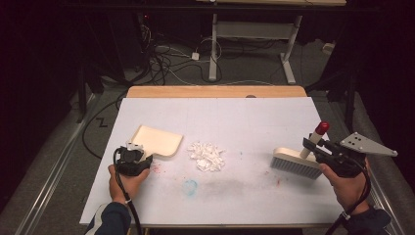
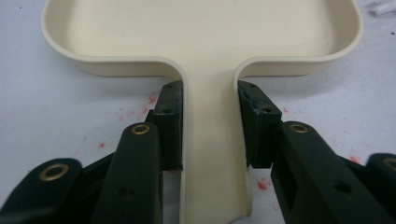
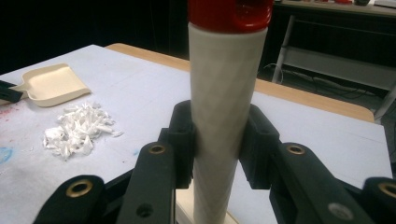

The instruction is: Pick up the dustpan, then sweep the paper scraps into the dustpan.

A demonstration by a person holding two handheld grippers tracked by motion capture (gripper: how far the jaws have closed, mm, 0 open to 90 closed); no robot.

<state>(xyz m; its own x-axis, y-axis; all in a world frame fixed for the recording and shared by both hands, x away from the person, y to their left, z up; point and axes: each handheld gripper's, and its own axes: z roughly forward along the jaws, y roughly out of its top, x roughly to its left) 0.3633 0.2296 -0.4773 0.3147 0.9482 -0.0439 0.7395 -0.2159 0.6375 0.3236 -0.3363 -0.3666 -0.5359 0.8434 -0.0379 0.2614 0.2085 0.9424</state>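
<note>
1. Two hand-held black two-jaw grippers are at work over a white sheet-covered table (image 1: 244, 117), one at each side of the near half.
2. Left gripper (image 1: 137, 155): jaws closed on the handle of a cream plastic dustpan (image 1: 157, 140). In the left gripper view the pads (image 2: 170, 126) press both sides of the narrow handle just behind the pan's rear wall. No earlier frame to compare.
3. Dustpan (image 2: 201, 32) lies flat on the sheet near the table's left edge, open mouth facing away from the gripper, toward the far side.
4. Right gripper (image 1: 313, 145): jaws clamped on the white cylindrical handle of a cream hand brush with a red cap (image 1: 304, 155). In the right gripper view the pads (image 3: 184, 140) grip the handle (image 3: 224, 116) at mid-length, red cap above them.
5. Brush head rests bristles-down on the sheet near the right edge, handle tilted up and away to the right.
6. Small heap of white shredded paper scraps (image 1: 207, 155) lies about mid-table, between dustpan and brush, just beside the pan's right corner, well apart from the brush.
7. Sheet carries red speckles near the left gripper and a blue smudge (image 1: 190, 186) toward the near edge.
</note>
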